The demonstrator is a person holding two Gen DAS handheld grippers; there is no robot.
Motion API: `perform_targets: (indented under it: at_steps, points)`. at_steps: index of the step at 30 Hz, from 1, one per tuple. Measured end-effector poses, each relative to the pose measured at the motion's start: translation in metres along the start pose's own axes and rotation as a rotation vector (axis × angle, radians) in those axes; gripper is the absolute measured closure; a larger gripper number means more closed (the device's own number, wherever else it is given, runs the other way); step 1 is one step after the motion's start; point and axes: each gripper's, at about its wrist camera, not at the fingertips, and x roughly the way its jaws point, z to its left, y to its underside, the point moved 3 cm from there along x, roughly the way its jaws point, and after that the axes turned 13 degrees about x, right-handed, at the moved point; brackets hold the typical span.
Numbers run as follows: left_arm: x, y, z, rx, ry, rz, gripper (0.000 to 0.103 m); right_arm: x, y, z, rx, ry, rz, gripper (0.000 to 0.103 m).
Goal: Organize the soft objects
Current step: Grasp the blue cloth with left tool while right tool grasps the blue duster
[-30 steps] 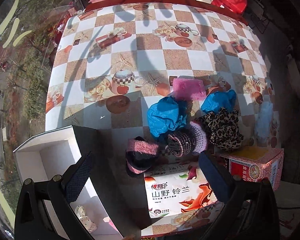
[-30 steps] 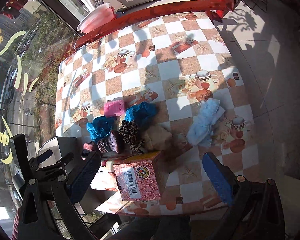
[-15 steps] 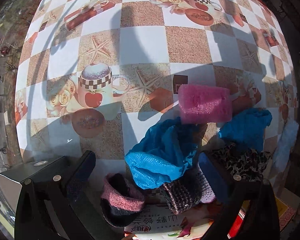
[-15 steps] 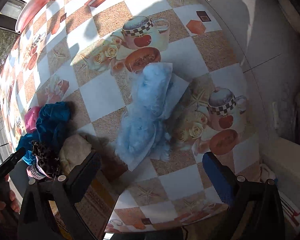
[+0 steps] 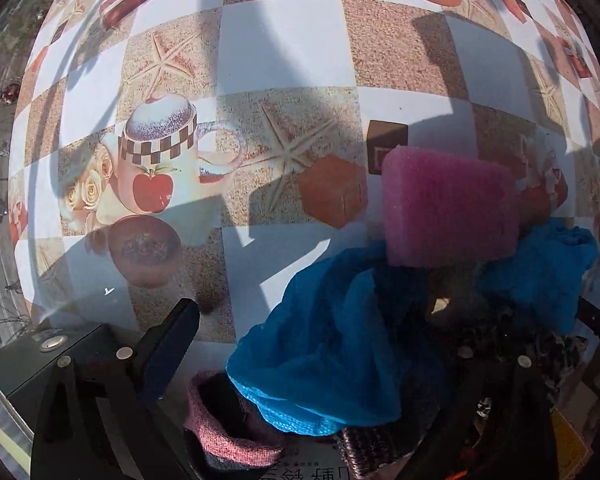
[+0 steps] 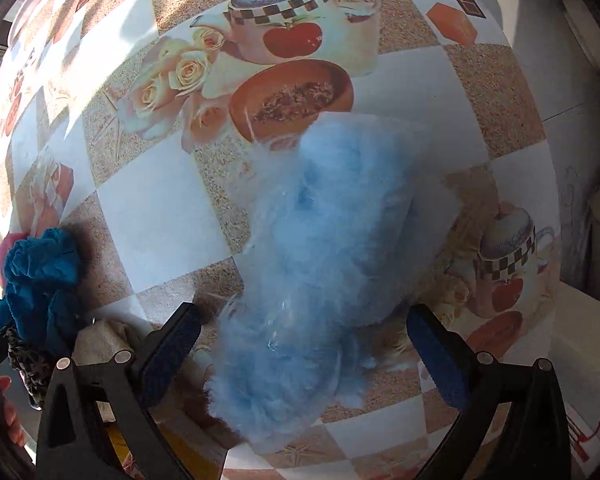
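Left gripper: I had it spread wide and holding nothing; only the left pad showed clearly, the right one sat in shadow behind the pile at about 4 o'clock.
Blue cloth: it lay crumpled between my open fingers at 6 o'clock, so I judged this was the piece I was lining up on.
Pink sponge: it sat at 2 o'clock, touching the far edge of the blue cloth, likely dumped there with the rest of the heap.
Knitted cuff: pink and dark, at 7 o'clock, half under the blue cloth and resting on a printed carton.
Second blue cloth: bunched at 3 o'clock, just beside the sponge.
Right gripper: I kept it fully open too, gripping nothing, with one pad on each side of the near end of the fluffy thing.
Fluffy light-blue piece: it stretched from the centre down to 6 o'clock on the checked tablecloth, well apart from the heap at 9 o'clock, which made it the easy single pick.
Heap from the right camera: dark blue cloth and a beige lump crowded at 8 to 9 o'clock.
Step in hand: I judged both tools were poised to close, none of the sorting yet done here.
Risk: loose fibres could slip through a shallow pinch.
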Motion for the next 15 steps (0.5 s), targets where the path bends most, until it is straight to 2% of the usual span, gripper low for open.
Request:
perform_targets:
  at_steps: [3, 5, 6, 7, 8, 9, 10, 12, 13, 15]
  points:
    - [-0.001, -0.002, -0.002, 0.001, 0.018, -0.015, 0.011, 0.002, -0.003, -0.004, 0.008, 0.005, 0.028, 0.0]
    - [-0.004, -0.002, -0.004, 0.0, 0.039, -0.028, 0.02, 0.002, -0.01, -0.006, 0.003, 0.005, 0.053, 0.0]
    - [-0.007, -0.002, -0.005, 0.006, 0.033, -0.046, 0.031, 0.002, -0.011, -0.01, 0.001, -0.003, 0.059, 0.0]
    - [-0.012, -0.002, -0.006, 0.014, 0.026, -0.061, 0.051, 0.001, -0.011, -0.013, 0.009, -0.018, 0.055, 0.0]
    - [-0.015, -0.002, -0.008, 0.022, 0.026, -0.066, 0.063, -0.002, -0.014, -0.016, 0.02, -0.03, 0.043, 0.0]
    - [-0.017, -0.003, -0.008, 0.026, 0.017, -0.065, 0.071, -0.008, -0.018, -0.019, 0.026, -0.018, 0.026, 0.007]
    - [-0.02, -0.003, -0.007, 0.025, 0.003, -0.075, 0.072, -0.011, -0.018, -0.021, 0.023, 0.004, 0.011, 0.019]
    - [-0.031, -0.003, -0.004, 0.02, -0.013, -0.115, 0.074, -0.024, -0.018, -0.02, -0.007, -0.009, -0.036, 0.045]
    - [-0.04, -0.004, -0.009, 0.013, -0.021, -0.133, 0.074, -0.029, -0.019, -0.019, -0.028, -0.02, -0.049, 0.072]
    - [-0.053, 0.0, -0.006, 0.003, -0.04, -0.172, 0.074, -0.038, -0.02, -0.02, -0.036, -0.067, -0.06, 0.072]
